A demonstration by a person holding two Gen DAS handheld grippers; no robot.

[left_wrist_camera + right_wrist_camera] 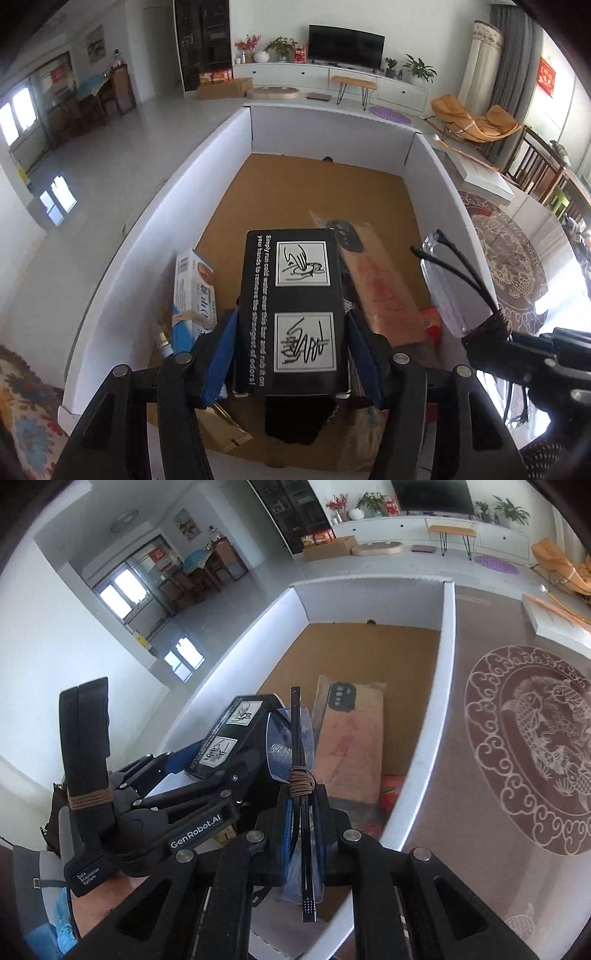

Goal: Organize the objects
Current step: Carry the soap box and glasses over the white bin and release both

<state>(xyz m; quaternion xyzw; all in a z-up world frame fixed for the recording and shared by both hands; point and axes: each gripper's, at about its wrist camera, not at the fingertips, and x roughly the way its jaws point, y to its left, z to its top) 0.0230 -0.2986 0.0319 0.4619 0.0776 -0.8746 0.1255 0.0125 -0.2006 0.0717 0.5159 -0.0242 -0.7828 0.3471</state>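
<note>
While our left tool [291, 354] clamps the black box [291, 306] and the right tool [304, 812] pinches clear glasses [291, 734], both hang over the white bin [155, 206]. We judge each wants a bare patch of floor; lower level, then release.

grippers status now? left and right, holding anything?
Left gripper: shut on the black box.
Right gripper: shut on the clear glasses.

Left tongs [291, 343] clamp a black box [291, 310] above the white-walled bin [140, 236]. Right tongs [491, 325] hold clear glasses [443, 280] beside it.
</note>
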